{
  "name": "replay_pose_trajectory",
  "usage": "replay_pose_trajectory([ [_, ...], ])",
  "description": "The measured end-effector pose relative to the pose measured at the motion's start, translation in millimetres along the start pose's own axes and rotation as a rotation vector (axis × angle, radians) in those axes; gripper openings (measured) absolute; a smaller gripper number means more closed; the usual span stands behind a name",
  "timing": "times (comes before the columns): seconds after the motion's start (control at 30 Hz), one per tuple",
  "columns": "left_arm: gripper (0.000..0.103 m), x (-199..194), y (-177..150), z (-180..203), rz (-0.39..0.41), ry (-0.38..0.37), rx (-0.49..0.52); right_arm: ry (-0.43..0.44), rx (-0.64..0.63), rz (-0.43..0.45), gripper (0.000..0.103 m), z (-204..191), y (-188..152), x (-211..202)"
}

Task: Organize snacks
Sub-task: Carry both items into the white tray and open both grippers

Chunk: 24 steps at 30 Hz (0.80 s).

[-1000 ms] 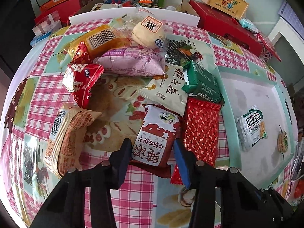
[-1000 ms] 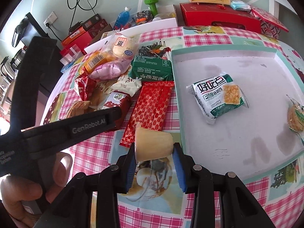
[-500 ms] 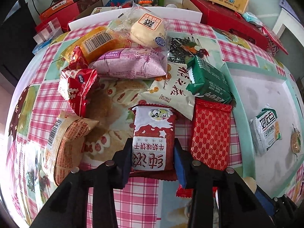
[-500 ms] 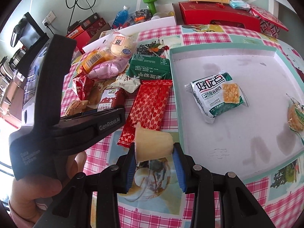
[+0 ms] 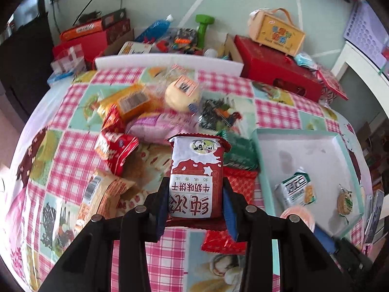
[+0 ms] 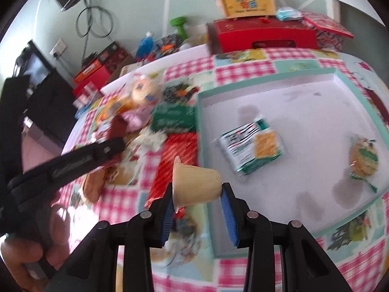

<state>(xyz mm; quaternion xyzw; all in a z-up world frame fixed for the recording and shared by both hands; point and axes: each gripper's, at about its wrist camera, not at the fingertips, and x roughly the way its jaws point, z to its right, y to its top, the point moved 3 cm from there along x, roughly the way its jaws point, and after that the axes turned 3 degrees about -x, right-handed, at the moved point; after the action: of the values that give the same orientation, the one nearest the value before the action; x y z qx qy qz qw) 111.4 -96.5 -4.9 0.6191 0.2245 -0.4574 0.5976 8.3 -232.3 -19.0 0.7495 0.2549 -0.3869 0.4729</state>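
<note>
Red-and-white milk biscuit packet (image 5: 196,178) stands gripped between the closed-in fingers of the left gripper (image 5: 195,200), raised above the checked tablecloth (image 5: 60,155). Its upper end hides part of the snack pile near the cloth's far-left area, where the purple pack (image 5: 155,127), the small red pack (image 5: 114,152) and the green pack (image 5: 239,152) lie close together. A red patterned packet (image 5: 239,185) lies beside the tray's left wall.

Only the right wrist view shows the right gripper (image 6: 197,200) clamped on a tan pudding cup (image 6: 194,185), lying sideways in the jaws over the left rim of the mint-edged tray (image 6: 267,79). It is blurred, yet shows the green-white packet (image 6: 250,147) mid-tray and a round cookie pack (image 6: 363,157) near the right wall. The left gripper appears there as a dark bar at left.
</note>
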Motion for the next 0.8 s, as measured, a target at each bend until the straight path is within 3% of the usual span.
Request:
replay_pose_trajectory([
  [0.23,0.041,4.6,11.7,68.0,0.023,-0.097,0.135,-0.138,0.129,0.087,0.039,64.9,28.6,-7.6],
  [0.43,0.041,26.3,14.0,124.5,-0.01,-0.125,0.251,-0.229,0.186,0.132,0.039,108.0,45.1,-8.6],
  [0.73,0.041,59.7,12.5,169.1,-0.029,-0.154,0.311,-0.323,0.269,0.134,0.039,159.4,56.8,2.8],
  [0.8,0.047,64.8,11.7,172.5,-0.035,-0.159,0.315,-0.339,0.28,0.13,0.04,165.0,56.9,2.2],
])
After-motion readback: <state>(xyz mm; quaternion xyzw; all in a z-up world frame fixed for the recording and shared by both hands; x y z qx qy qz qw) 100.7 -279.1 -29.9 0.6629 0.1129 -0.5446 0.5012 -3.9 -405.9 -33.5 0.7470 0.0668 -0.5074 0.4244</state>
